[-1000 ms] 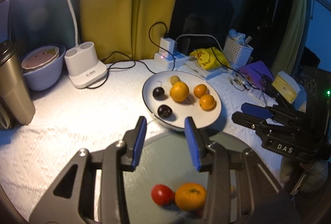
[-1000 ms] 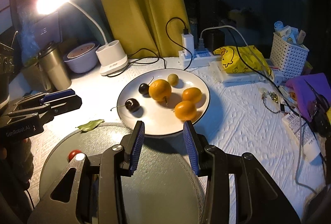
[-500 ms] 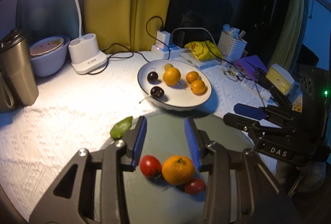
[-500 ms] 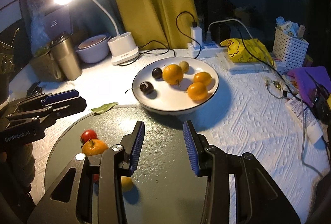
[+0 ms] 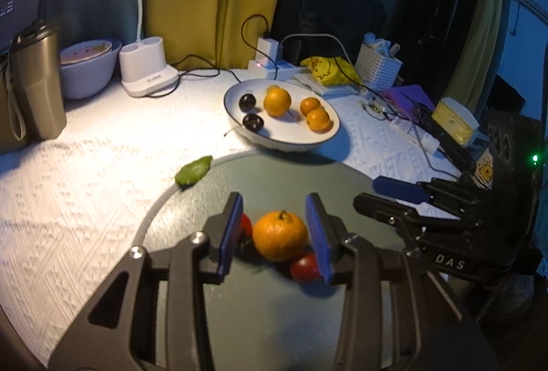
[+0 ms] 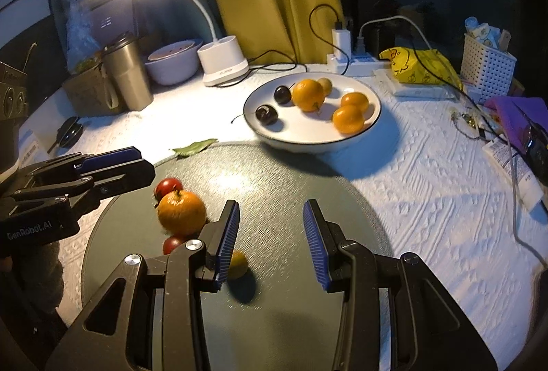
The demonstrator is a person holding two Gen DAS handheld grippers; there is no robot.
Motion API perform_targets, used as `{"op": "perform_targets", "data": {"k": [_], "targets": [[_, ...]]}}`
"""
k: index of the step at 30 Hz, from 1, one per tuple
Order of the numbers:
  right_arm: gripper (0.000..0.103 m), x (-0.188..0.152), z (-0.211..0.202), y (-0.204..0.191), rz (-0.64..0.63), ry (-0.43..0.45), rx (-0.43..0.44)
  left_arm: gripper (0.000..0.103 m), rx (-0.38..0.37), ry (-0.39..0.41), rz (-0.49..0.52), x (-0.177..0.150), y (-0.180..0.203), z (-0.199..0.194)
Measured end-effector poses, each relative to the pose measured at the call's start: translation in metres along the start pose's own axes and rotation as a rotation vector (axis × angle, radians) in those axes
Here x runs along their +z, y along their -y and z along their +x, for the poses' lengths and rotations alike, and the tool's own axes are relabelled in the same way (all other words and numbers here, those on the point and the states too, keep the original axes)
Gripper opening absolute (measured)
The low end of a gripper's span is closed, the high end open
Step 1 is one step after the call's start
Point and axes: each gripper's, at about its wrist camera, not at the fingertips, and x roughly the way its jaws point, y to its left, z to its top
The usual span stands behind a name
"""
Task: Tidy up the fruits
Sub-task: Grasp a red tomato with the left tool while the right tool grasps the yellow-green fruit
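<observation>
The mandarin (image 5: 280,235) sits on the round grey mat (image 5: 274,319) between two cherry tomatoes (image 5: 306,266), framed by your left gripper (image 5: 274,227), spread and not touching. Your right gripper (image 6: 270,242) hangs spread and empty over the mat.

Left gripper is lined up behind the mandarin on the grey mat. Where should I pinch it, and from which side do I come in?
Pinch the mandarin across its widest middle, below the stem. Come down from above and behind, as the left gripper already points. Its open jaws straddle the fruit. One cherry tomato touches its left side, another sits at its front right, so keep the pads high to clear them.
</observation>
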Motion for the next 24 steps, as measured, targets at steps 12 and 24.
{"op": "perform_targets", "data": {"k": [12, 24], "targets": [[0.041, -0.018, 0.006, -0.014, -0.022, -0.033, 0.032, 0.041, -0.006, -0.019, -0.038, -0.024, -0.003, -0.002], [0.041, -0.027, 0.016, -0.024, -0.062, -0.074, 0.061, 0.042, -0.02, -0.057, -0.049, -0.038, 0.004, 0.003]]}}
